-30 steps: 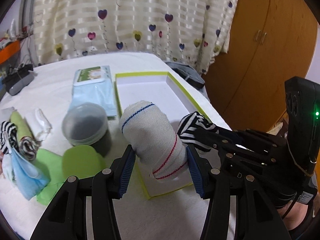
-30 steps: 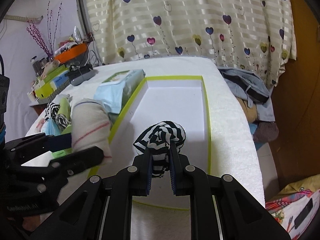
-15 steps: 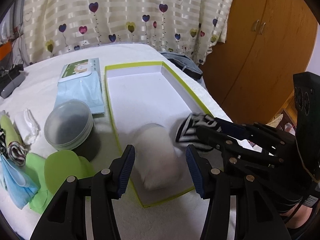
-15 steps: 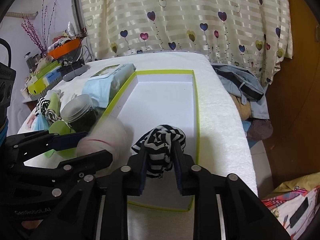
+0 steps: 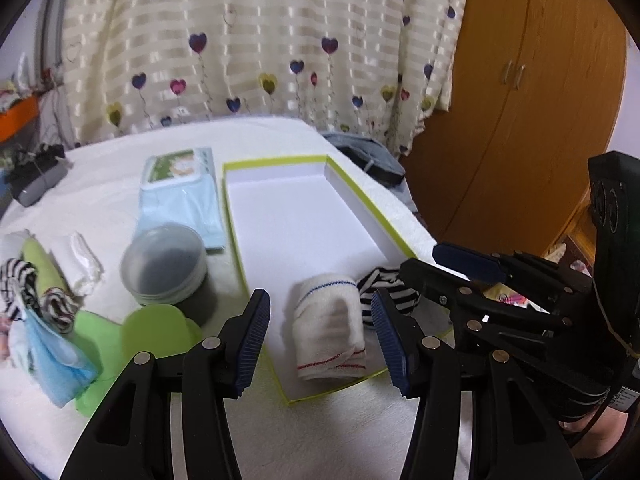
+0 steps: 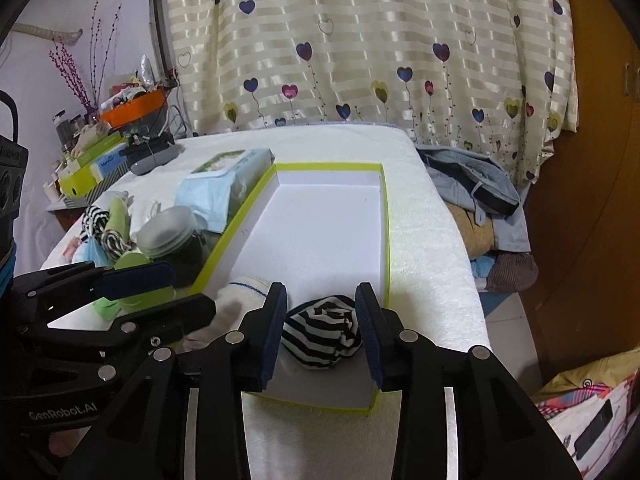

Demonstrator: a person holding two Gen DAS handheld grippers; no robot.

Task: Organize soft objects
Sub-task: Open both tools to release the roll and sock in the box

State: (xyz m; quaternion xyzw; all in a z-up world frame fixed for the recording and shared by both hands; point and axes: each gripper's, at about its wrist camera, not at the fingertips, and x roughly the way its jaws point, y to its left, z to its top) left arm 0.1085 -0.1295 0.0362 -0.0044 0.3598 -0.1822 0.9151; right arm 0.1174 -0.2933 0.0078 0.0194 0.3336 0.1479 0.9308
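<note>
A white rolled sock with blue and red lines [image 5: 328, 324] lies in the near end of the white box with a lime rim [image 5: 360, 196]. My left gripper [image 5: 320, 334] is open just above and around it, not touching. A black-and-white striped sock ball [image 6: 322, 338] lies in the box [image 6: 384, 216] beside the white sock [image 6: 244, 286]. My right gripper [image 6: 322, 336] is open around the striped ball; it also shows in the left wrist view [image 5: 384, 292].
Left of the box stand a lidded dark jar [image 5: 166, 266], a green lid [image 5: 154, 334], a wipes pack [image 5: 180, 196] and a pile of socks and cloths [image 5: 36, 300]. Clothes [image 6: 476, 188] lie off the table's right edge. A wardrobe [image 5: 520, 100] stands at right.
My left gripper let go of the white sock, which dropped into the box. My right gripper opened and released the striped sock ball into the box. Both grippers pulled back slightly.
</note>
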